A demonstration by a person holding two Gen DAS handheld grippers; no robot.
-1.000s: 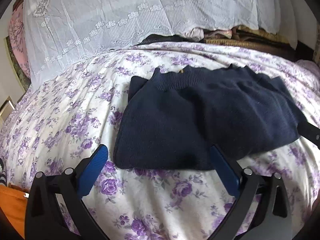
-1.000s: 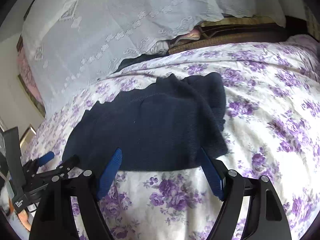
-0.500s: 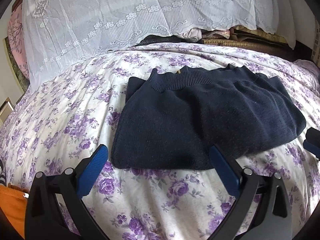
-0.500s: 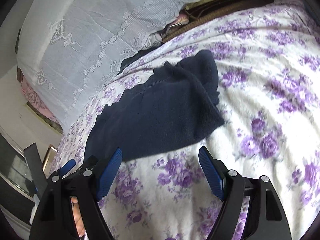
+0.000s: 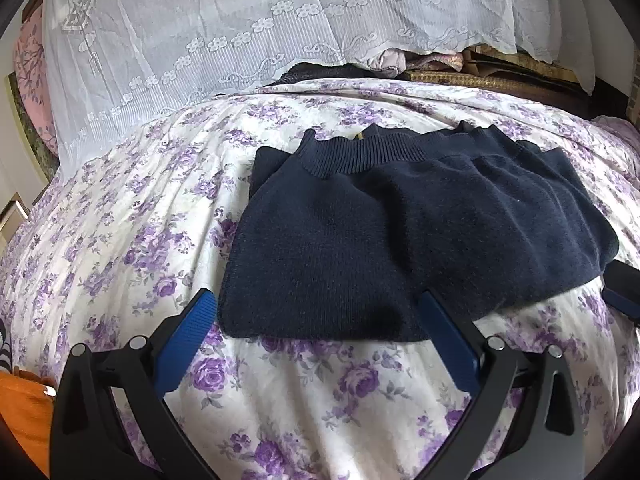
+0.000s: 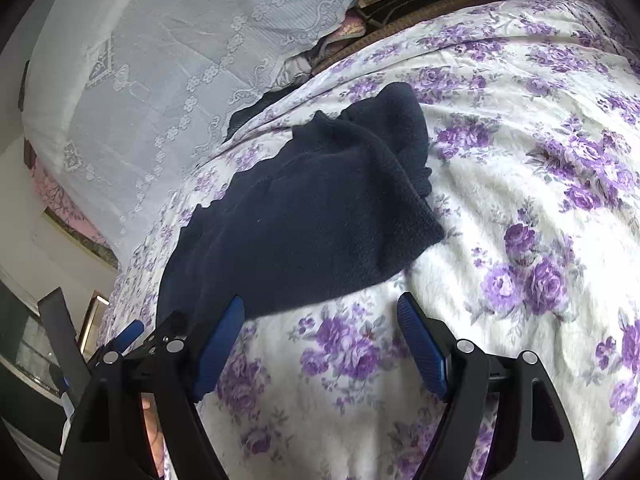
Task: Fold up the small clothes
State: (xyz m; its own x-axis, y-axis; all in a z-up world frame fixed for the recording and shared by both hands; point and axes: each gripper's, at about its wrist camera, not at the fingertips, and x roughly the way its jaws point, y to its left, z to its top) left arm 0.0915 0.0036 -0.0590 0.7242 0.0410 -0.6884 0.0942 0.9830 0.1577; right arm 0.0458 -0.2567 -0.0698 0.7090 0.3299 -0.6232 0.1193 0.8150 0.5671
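Sweater (image 5: 400, 240) lies partly folded on the flowered bedspread (image 5: 120, 240), ribbed collar away from you, its near hem just ahead of both tools. Your left gripper (image 5: 316, 332) hangs with jaws spread and empty at the hem's left corner; your right gripper (image 6: 320, 328) is likewise spread wide, holding nothing, near the right corner. Pinch both hem corners cleanly, catching every layer, then carry them toward the collar. Bedspread beyond looks open; the lace cover (image 5: 240, 32) is well back.

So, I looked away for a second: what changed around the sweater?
The right tongs rolled, tilting their view, with jaws open and empty. Nothing was gripped or released. The navy sweater stayed folded on the floral bedspread; the left tongs stayed open.
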